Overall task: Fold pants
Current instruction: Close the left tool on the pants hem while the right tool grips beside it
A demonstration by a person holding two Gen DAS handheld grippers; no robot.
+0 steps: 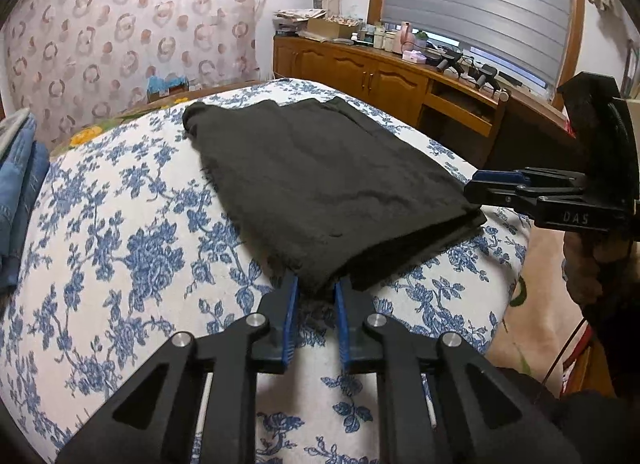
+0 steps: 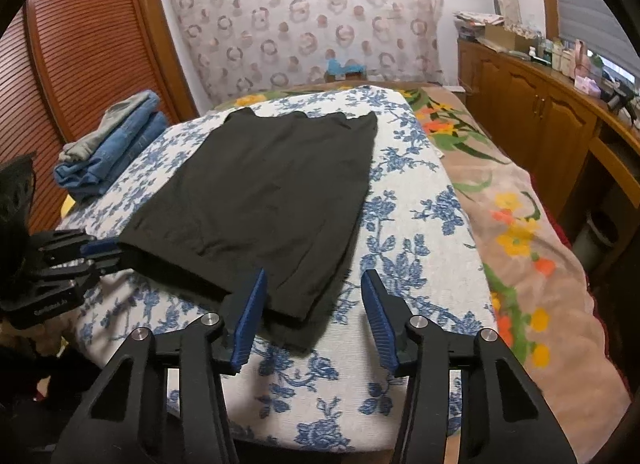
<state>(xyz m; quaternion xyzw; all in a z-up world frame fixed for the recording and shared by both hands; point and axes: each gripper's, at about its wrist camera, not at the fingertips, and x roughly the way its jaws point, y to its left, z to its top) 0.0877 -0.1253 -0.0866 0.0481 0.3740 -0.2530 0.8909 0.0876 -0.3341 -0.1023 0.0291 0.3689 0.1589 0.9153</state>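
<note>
Pants [image 1: 320, 183]: left gripper [image 1: 316, 292] pinches near corner; right gripper [image 2: 312, 296] spread astride the other corner. Clamp all layers first, then lift evenly.

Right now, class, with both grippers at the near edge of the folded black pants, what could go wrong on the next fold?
1. The left gripper pinches only one near corner of the black pants, so lower layers may slip out.
2. The right gripper is open around the other corner; lifting now would drag the fold askew.
3. The floral cloth beneath could be pinched too.
</note>
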